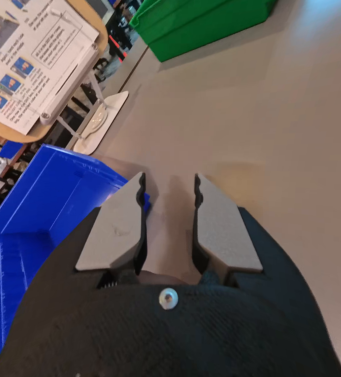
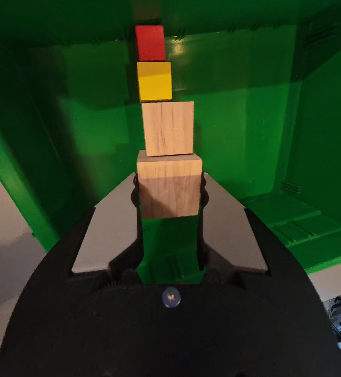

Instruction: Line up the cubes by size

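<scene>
**A staged workroom for tabletop sorting trials**

This looks like a lab or demonstration workspace rather than a home. A plain pale table (image 1: 237, 126) carries coloured plastic bins: a green bin (image 1: 196, 26) at its far end and a blue bin (image 1: 49, 200) near its left edge. Beside the table, an instruction sheet (image 1: 31, 59) with printed photos and text sits clamped on a tilted white stand (image 1: 100, 120), like a posted procedure. Beyond the table edge, blurred dark shelving and clutter (image 1: 112, 59) fill the background. Inside the green bin, the right wrist view shows its moulded walls (image 2: 288, 122).
</scene>
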